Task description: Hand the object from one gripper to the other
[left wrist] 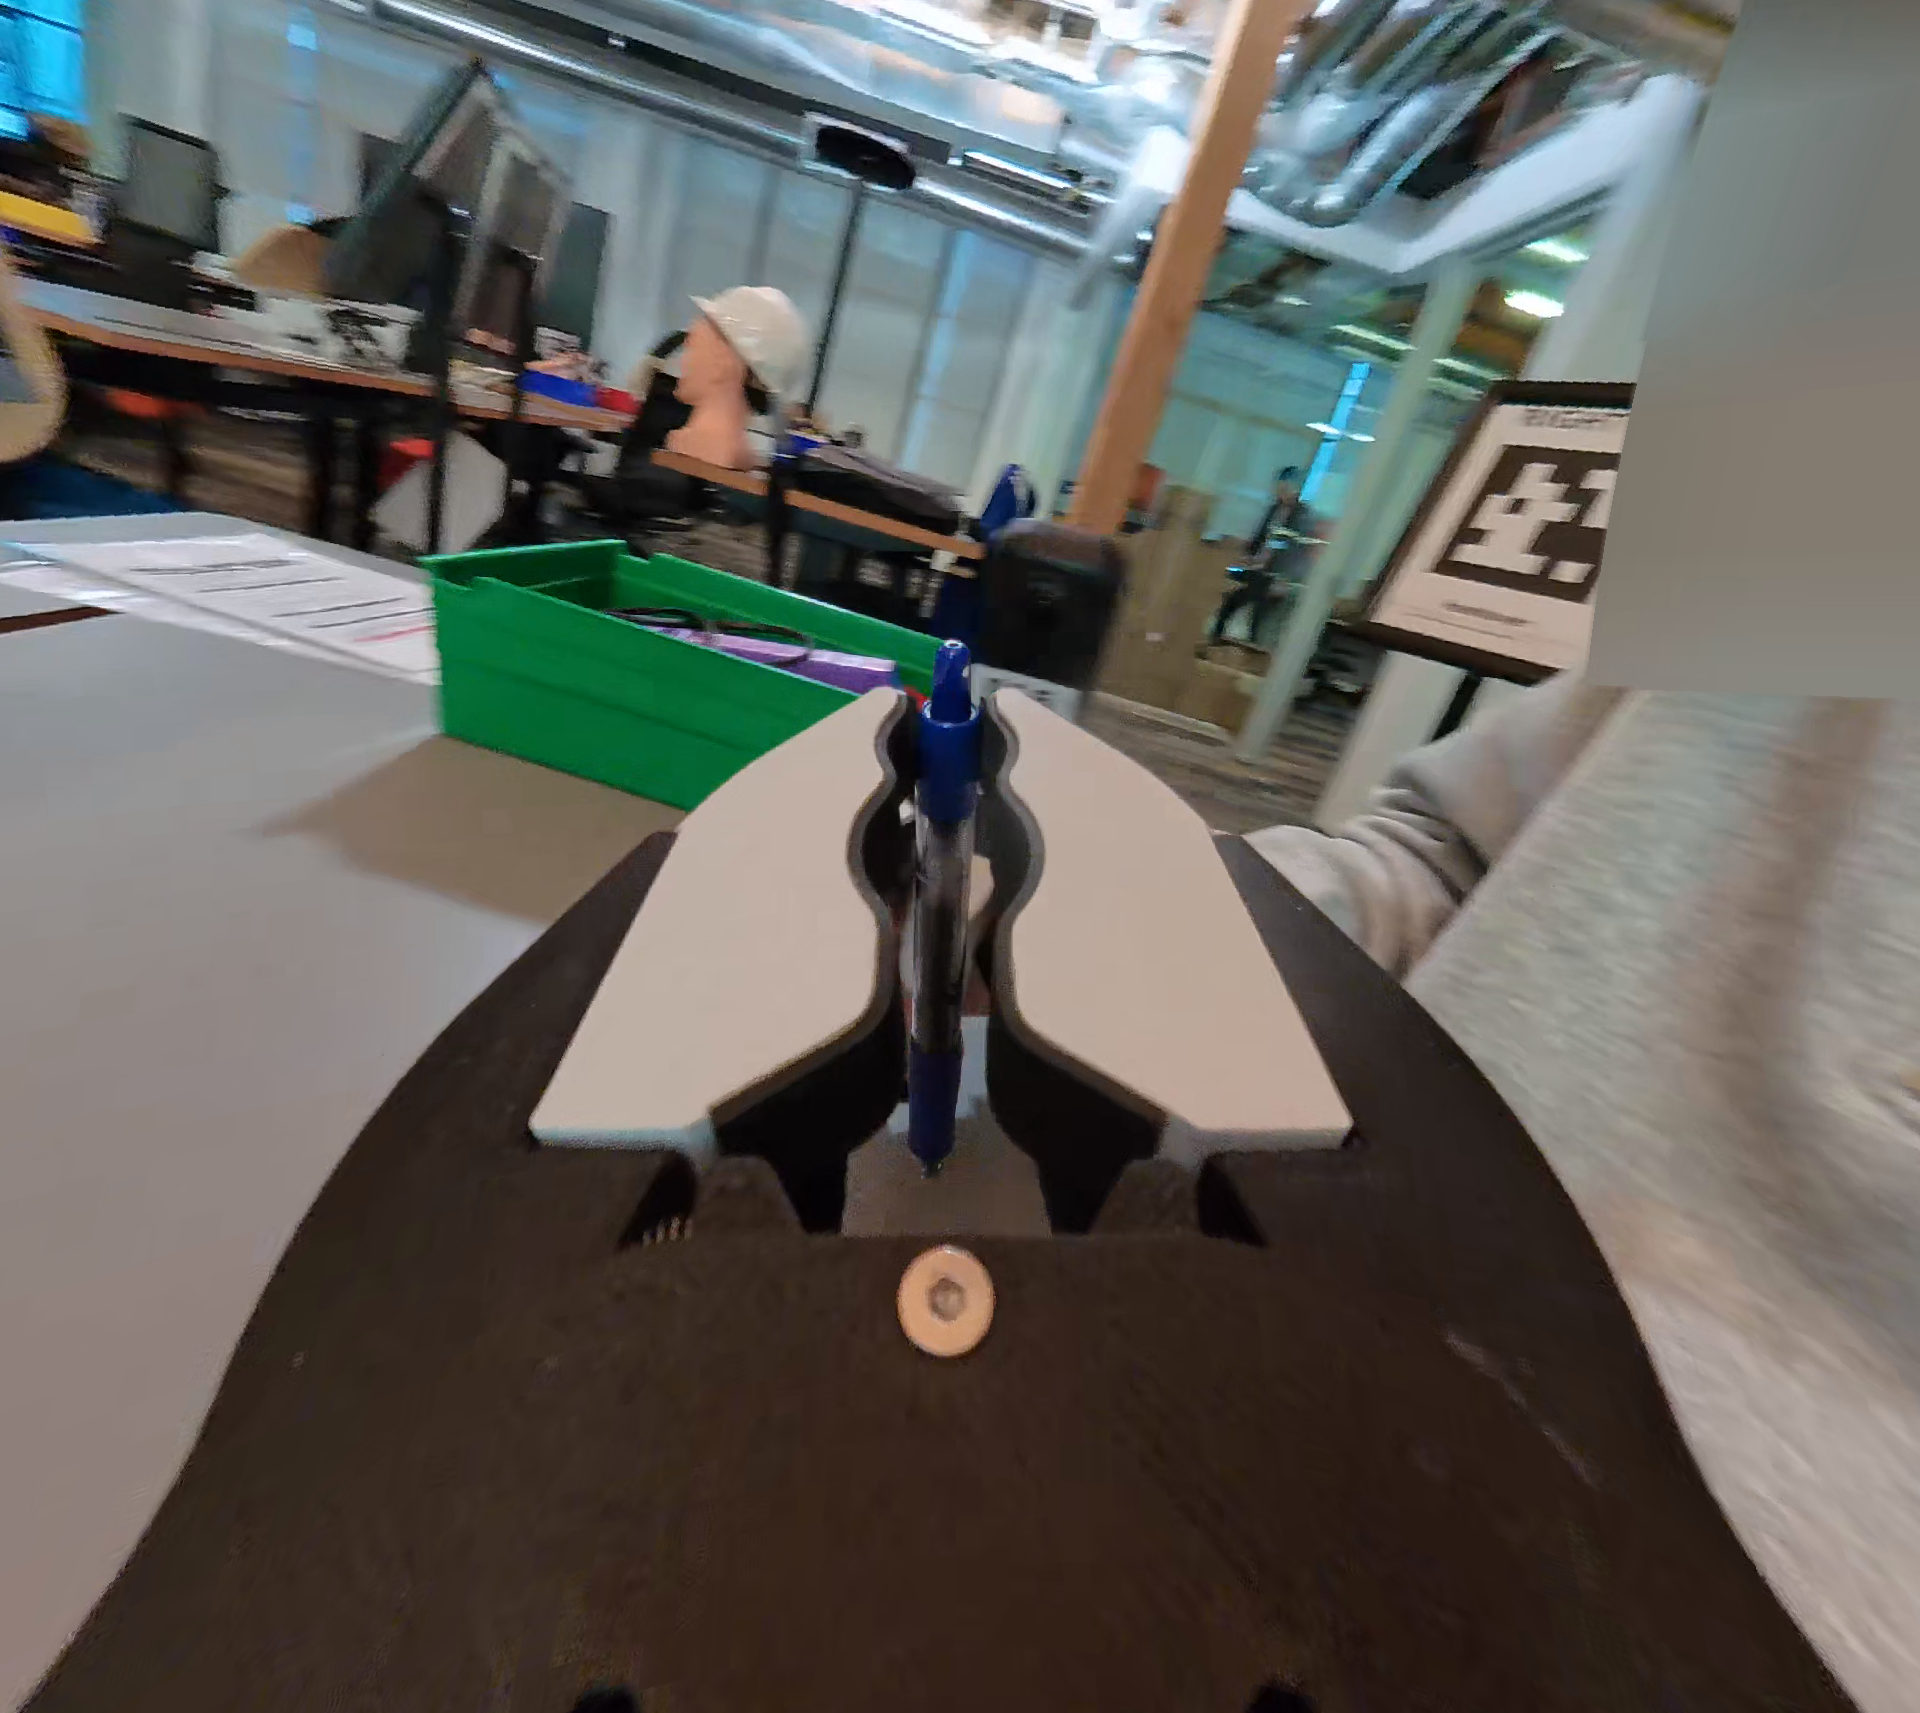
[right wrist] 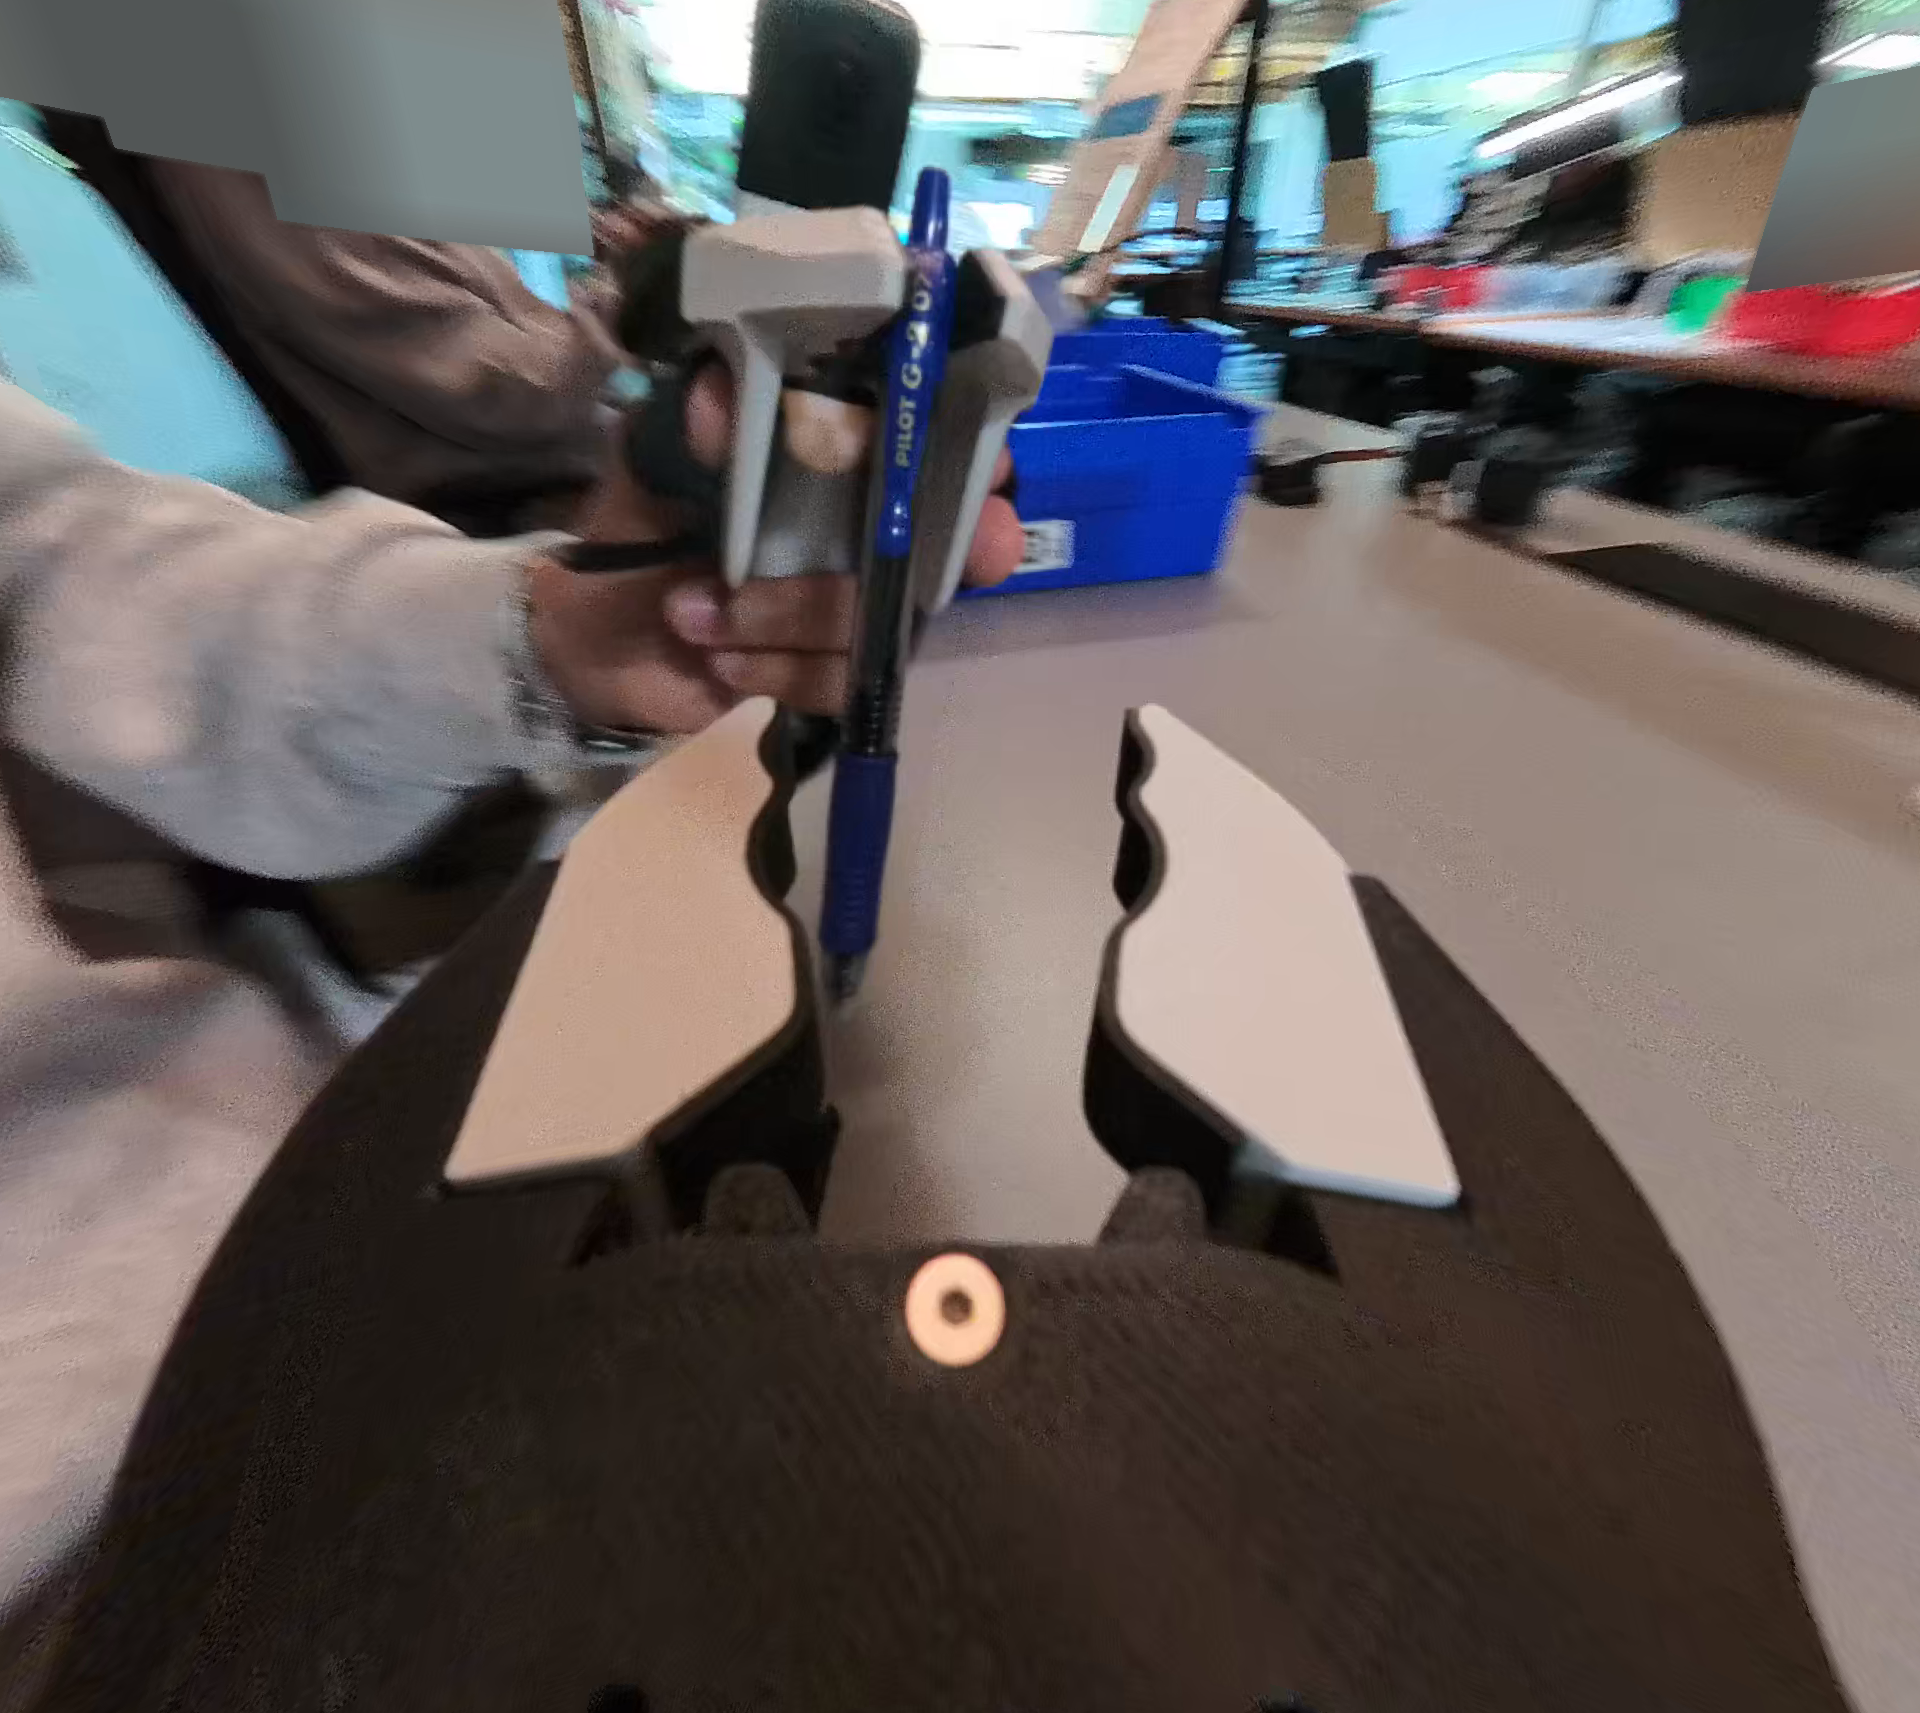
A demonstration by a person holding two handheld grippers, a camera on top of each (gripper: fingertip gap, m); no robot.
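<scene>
Left claw [left wrist: 940,707] grips a blue, clear-barrelled pen [left wrist: 943,884]; right claw [right wrist: 951,718] gapes wide.

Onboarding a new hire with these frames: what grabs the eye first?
The blue pen, clamped lengthwise in the shut left gripper dead centre of the left wrist view. In the right wrist view the same pen hangs tip-down from that gripper, its grip end dipping between the fingers of the open right gripper, near the left one. Behind: a green bin and a blue bin on the table.
</scene>
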